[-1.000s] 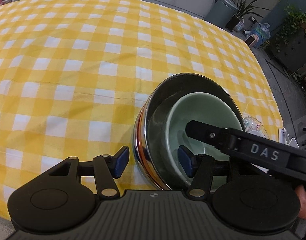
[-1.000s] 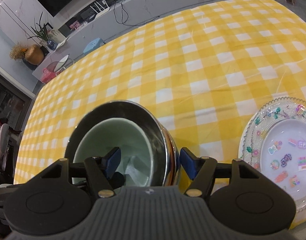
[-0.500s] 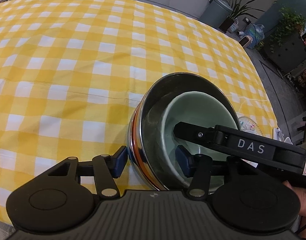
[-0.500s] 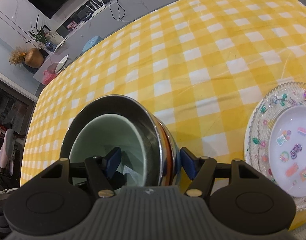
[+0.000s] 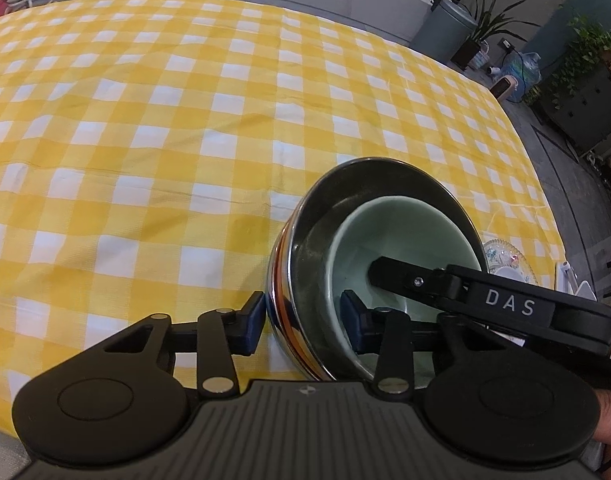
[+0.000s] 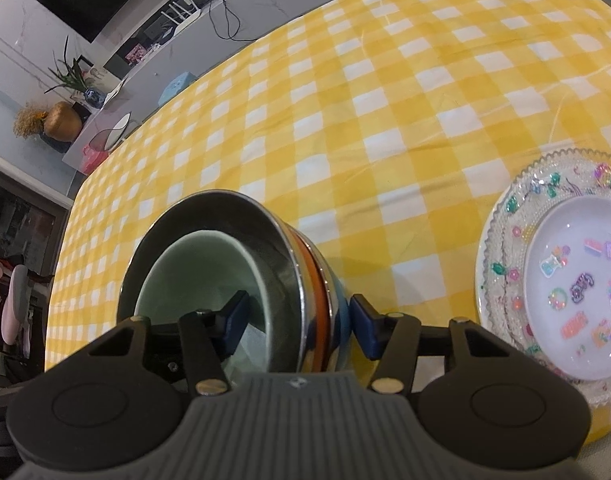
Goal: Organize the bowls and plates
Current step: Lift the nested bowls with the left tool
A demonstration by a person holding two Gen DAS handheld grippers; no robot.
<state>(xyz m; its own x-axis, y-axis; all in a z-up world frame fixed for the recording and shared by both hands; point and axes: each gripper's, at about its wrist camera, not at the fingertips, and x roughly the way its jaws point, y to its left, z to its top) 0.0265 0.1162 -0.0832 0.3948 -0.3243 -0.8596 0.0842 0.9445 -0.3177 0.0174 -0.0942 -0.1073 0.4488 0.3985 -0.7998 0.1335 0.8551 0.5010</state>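
Both sets of jaws had just been closing since the earlier frames, each straddling the wall of the bowl stack, which sat on the yellow checked tablecloth (image 5: 153, 152) as before.

Stack: steel bowl (image 5: 305, 248) with a celadon bowl (image 5: 405, 240) nested inside; the right wrist view showed an orange band and a blue bowl (image 6: 342, 312) below the steel rim.

Left gripper (image 5: 301, 322): outer pad touching or all but touching the steel wall, inner pad down inside the celadon bowl, contact there unclear. Grip not firm; I read it as not yet clamped.

Right gripper (image 6: 301, 318): opposite side of the stack, inner pad inside the celadon bowl, outer pad just beside the blue bowl with a gap visible. Not clamped.

Decorated glass plate (image 6: 501, 280), with a white dish on it, lay to the right of the right gripper, near the stack.

Judgement: finish both closures evenly before any lift; uneven pinching could tilt or slip the nested bowls.

Pose: both grippers pitched steeply downward, facing each other across the stack.
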